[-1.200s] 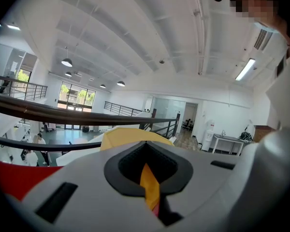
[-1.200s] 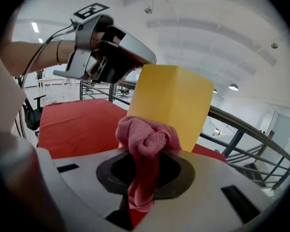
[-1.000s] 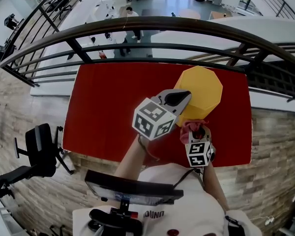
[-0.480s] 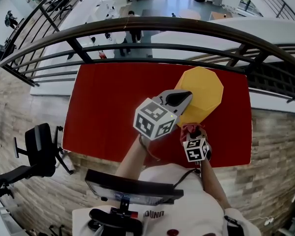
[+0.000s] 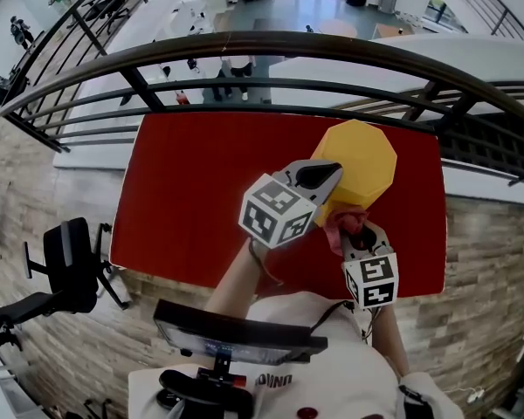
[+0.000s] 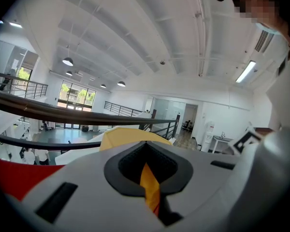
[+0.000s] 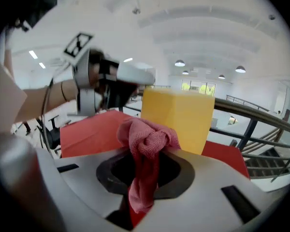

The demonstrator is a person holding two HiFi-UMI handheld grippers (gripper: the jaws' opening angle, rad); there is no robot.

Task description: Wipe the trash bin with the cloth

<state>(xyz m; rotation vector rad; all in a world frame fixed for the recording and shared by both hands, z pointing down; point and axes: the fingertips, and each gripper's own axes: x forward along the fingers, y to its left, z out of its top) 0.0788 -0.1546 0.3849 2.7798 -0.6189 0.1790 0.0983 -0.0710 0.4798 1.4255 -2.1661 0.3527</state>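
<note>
My right gripper (image 7: pixel 144 178) has its jaws clamped on the pink cloth (image 7: pixel 147 137), which bunches up just past their tips. The yellow trash bin (image 7: pixel 176 115) stands just beyond it on the red table (image 7: pixel 87 132). My left gripper (image 6: pixel 146 170) has its jaws closed on a thin yellow strip of the bin's wall, and the bin's top rises right ahead of them.
</note>
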